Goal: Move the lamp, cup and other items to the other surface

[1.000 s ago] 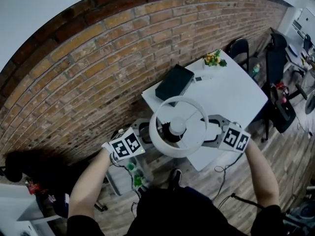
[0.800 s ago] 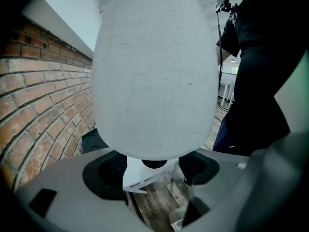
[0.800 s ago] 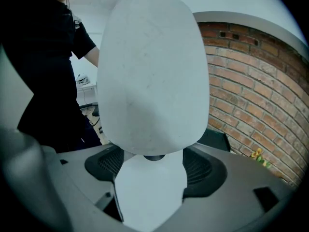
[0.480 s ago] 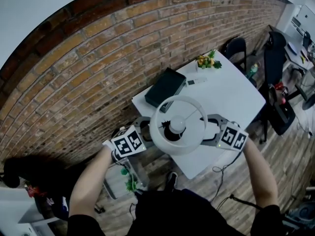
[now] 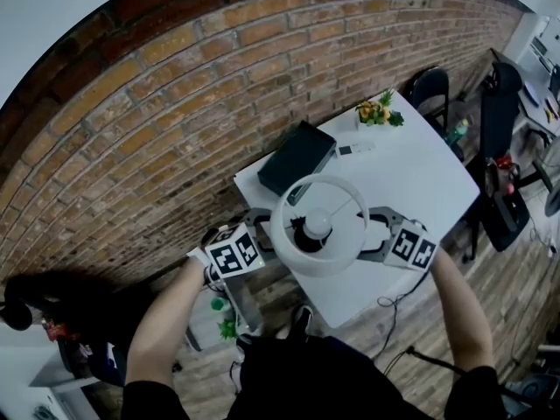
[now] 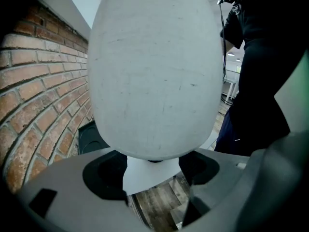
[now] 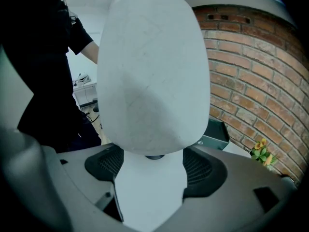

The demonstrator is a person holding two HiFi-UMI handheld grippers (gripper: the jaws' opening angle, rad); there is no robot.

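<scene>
An office-like workroom: a bare brick wall (image 5: 175, 103), plank floor (image 5: 516, 296), a white table (image 5: 420, 173) with a black chair (image 5: 429, 84) beside it, and more chairs and desks at far right

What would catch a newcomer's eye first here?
A big white lamp fills the middle of the head view, clamped between the left gripper and right gripper above the near edge of the white table. Farther back on the table sit a black box and a small yellow-flowered plant, beside a brick wall.
</scene>
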